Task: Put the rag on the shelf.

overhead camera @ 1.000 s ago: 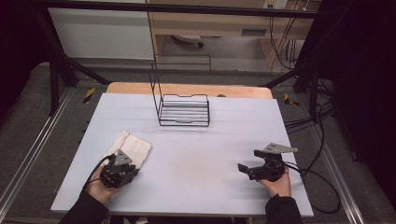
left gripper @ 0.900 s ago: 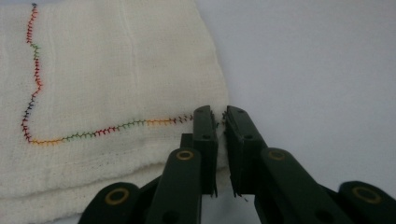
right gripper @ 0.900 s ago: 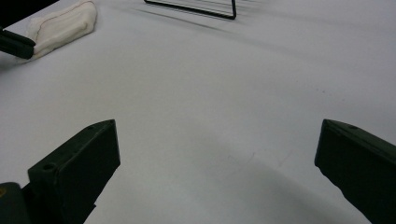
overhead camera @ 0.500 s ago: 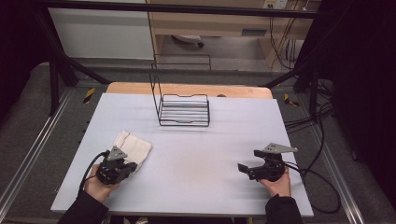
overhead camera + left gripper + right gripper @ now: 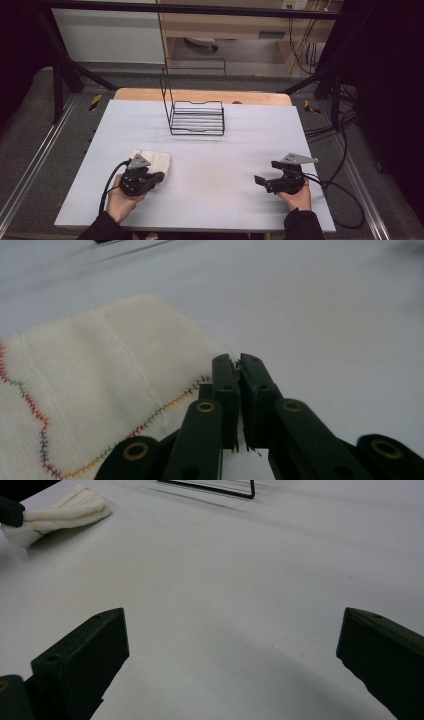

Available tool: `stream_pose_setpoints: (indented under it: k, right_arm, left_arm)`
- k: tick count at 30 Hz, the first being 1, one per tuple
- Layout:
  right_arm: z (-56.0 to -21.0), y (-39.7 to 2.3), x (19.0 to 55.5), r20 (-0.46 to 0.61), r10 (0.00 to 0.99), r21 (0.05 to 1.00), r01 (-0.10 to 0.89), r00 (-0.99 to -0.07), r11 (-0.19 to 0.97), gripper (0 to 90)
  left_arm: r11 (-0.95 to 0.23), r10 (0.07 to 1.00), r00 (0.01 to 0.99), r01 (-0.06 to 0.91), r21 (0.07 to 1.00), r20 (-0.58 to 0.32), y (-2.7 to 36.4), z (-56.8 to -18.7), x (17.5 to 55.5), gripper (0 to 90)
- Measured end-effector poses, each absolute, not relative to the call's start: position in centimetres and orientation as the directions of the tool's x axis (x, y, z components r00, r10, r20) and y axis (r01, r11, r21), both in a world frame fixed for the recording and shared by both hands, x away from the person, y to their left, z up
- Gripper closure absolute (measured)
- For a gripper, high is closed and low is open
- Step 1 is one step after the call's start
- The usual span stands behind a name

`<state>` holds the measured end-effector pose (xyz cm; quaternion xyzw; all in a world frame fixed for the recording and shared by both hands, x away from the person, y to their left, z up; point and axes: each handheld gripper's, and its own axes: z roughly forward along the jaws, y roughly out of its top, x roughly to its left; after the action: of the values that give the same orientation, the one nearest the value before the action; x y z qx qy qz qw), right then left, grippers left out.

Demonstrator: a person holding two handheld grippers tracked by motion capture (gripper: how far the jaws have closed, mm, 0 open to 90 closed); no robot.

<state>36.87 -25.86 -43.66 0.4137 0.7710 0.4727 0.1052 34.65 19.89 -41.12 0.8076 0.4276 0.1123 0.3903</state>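
A white cloth (image 5: 152, 162) with multicoloured stitching along its hem lies at the front left of the pale table (image 5: 240, 145). My left gripper (image 5: 159, 176) sits at the cloth's near right edge. In the left gripper view its jaws stand together, with my left gripper (image 5: 239, 362) shut on the cloth (image 5: 100, 370) at a corner. The right gripper view shows that end of the cloth (image 5: 70, 507) raised off the table. My right gripper (image 5: 260, 181) rests at the front right, pointing left. It (image 5: 232, 645) is open, with bare table between its jaws.
A black wire rack (image 5: 196, 117) with a tall upright side stands at the back middle of the table; its base edge (image 5: 210, 486) shows in the right gripper view. Cables trail from both grippers. Metal rails run along both sides of the table.
My left gripper has moved up and to the right with the cloth's corner in it, and the cloth has shifted slightly right. The right gripper has stayed put.
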Motion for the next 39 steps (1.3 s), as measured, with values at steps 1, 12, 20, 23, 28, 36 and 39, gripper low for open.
stream_pose_setpoints:
  k: [1,12,20,23,28,36,39]
  right_arm:
    - [-43.7,-25.9,36.9,0.229,0.737,0.816,0.538,-0.636,0.211,1.0]
    - [-43.7,-25.7,36.9,0.228,0.736,0.816,0.537,-0.638,0.213,1.5]
    - [-43.6,-25.1,36.8,0.216,0.732,0.817,0.53,-0.647,0.227,2.7]
    - [-43.5,-24.7,36.8,0.202,0.732,0.818,0.523,-0.651,0.24,3.2]
    - [-43.1,-23.4,36.7,0.2,0.723,0.821,0.516,-0.662,0.245,3.7]
    - [-42.6,-19.9,36.5,0.199,0.696,0.826,0.501,-0.69,0.26,6.0]
    - [-42.6,-17.5,36.4,0.197,0.679,0.823,0.495,-0.708,0.278,7.8]
  left_arm:
    - [-0.33,0.775,0.612,0.603,0.726,-0.156,19.4,-41.1,34.7,85.8]
    - [-0.349,0.742,0.646,0.603,0.717,-0.181,15.9,-42.6,35.9,82.9]
    - [-0.37,0.735,0.669,0.537,0.758,-0.115,19.0,-41.2,35.9,46.0]
    - [-0.347,0.756,0.642,0.556,0.755,-0.126,21.4,-40.9,36.1,38.6]
    - [-0.328,0.791,0.597,0.6,0.729,-0.135,25.0,-41.6,36.0,26.8]
    - [-0.308,0.812,0.559,0.652,0.693,-0.165,27.7,-42.9,35.1,32.9]
    - [-0.291,0.813,0.548,0.678,0.676,-0.2,27.9,-43.4,35.0,46.8]
